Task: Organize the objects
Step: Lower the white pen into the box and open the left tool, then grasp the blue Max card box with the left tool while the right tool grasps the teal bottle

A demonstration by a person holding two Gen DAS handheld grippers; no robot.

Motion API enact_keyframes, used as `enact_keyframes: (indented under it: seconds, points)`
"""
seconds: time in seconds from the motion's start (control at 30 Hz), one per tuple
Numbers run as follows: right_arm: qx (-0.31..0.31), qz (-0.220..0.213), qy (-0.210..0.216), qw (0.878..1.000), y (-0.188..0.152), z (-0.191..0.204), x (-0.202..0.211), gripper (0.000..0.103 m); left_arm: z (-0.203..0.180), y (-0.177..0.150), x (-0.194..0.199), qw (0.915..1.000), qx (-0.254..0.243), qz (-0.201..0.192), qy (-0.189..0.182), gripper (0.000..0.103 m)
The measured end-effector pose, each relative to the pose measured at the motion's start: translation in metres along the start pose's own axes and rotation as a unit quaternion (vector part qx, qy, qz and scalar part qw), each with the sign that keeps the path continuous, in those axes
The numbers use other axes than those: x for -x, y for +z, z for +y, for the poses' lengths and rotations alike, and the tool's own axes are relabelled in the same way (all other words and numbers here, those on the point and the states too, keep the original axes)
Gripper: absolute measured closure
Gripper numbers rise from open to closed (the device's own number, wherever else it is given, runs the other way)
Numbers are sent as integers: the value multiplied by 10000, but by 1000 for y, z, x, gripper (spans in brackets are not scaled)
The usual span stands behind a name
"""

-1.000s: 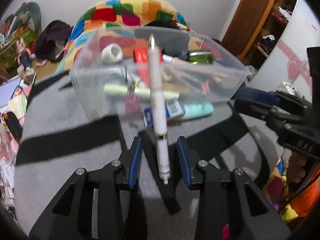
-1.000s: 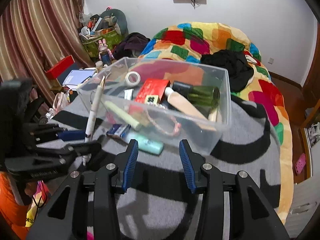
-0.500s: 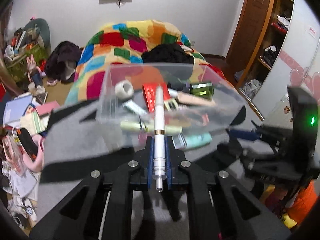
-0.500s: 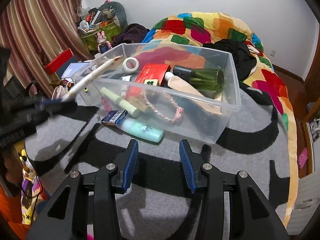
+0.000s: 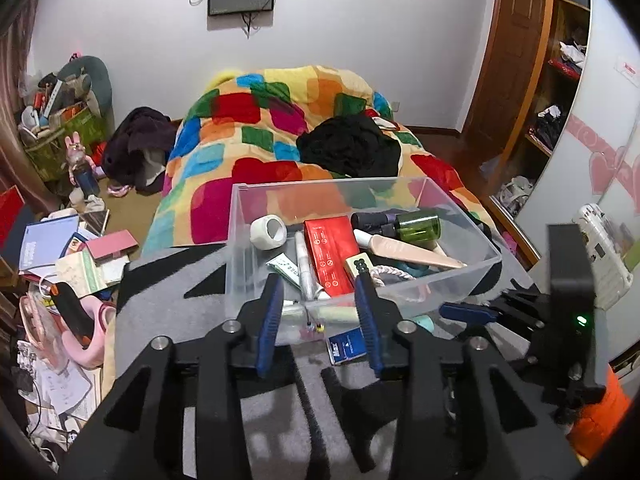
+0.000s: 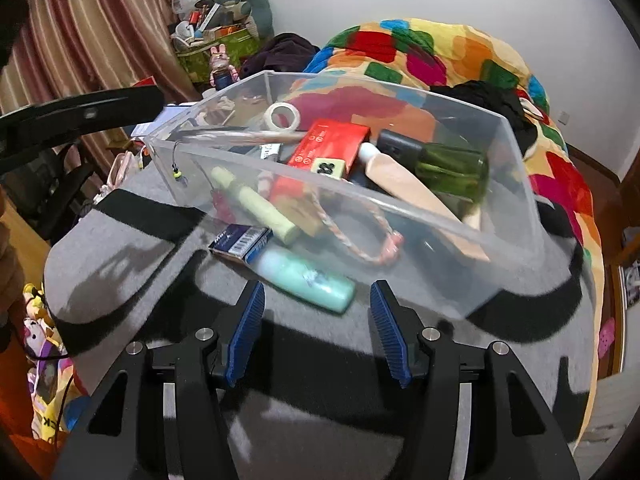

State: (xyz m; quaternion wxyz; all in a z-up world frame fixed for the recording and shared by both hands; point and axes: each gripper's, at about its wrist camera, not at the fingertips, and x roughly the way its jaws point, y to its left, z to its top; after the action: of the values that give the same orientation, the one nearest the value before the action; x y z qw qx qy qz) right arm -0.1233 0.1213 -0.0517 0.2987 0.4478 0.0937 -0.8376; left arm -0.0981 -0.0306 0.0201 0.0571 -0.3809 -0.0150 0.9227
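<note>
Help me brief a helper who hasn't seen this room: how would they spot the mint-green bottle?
Find the clear plastic bin on the grey blanket. Just outside its near wall, the mint-green bottle lies on its side beside a dark blue box. It is the only pale green, rounded thing outside the bin.

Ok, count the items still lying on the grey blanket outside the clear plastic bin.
2, both against the clear plastic bin's near wall: a dark blue barcoded box and a mint-green tube beside it. The bin may hide others.

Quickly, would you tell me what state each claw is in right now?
Left claw: jaws opening, nothing between them.
Right claw: jaws opening, nothing between them.
</note>
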Motion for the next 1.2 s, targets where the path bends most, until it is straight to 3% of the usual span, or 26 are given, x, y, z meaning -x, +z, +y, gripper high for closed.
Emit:
enact_keyframes:
  seconds: [0.23, 0.4, 0.6, 0.7, 0.77, 0.93, 1.2]
  points:
    - [209, 96, 104, 9997, -2, 9, -11, 50, 3, -18, 10, 9999, 93, 0, -127, 52]
    - [464, 165, 631, 9968, -15, 17, 3, 50, 5, -33, 2, 9995, 169, 191, -201, 46]
    - [491, 135, 406, 9979, -10, 18, 1, 50, 6, -50, -16, 9972, 320, 572, -367, 46]
    - [509, 220, 318, 9980, -2, 17, -11, 53, 5, -54, -23, 9964, 318, 686, -397, 45]
    - [523, 311, 317, 9976, 0, 17, -20, 67, 2, -56, -28, 9957, 302, 772, -410, 42]
    - [558, 214, 377, 9975, -4, 18, -16, 78, -4, -56, -46, 9939, 270, 975, -437, 38]
    - [405, 105, 273, 9988, -26, 4, 3, 80, -9, -51, -75, 9902, 348, 1287, -422, 31]
